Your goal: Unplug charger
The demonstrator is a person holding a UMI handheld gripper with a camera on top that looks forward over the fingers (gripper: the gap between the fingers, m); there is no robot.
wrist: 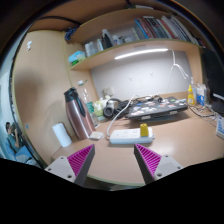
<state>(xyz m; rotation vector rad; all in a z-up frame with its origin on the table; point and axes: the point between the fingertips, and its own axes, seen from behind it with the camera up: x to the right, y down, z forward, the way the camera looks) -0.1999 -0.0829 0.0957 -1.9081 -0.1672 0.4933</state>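
A white power strip (127, 136) lies on the wooden desk (185, 140), just ahead of my fingers. A small yellow charger (144, 129) stands plugged into its right end. A white cable (112, 122) runs from the strip toward the back of the desk. My gripper (113, 158) is open and empty, with its magenta pads (80, 158) spread wide a short way in front of the strip. Only bare desk shows between the fingers.
A steel thermos (77, 114) and a white cup (62, 132) stand at the left beyond the fingers. A dark tray with clutter (155, 105) sits further back. Bottles (191, 95) stand at the right. A shelf with books (150, 32) and a light bar hang above.
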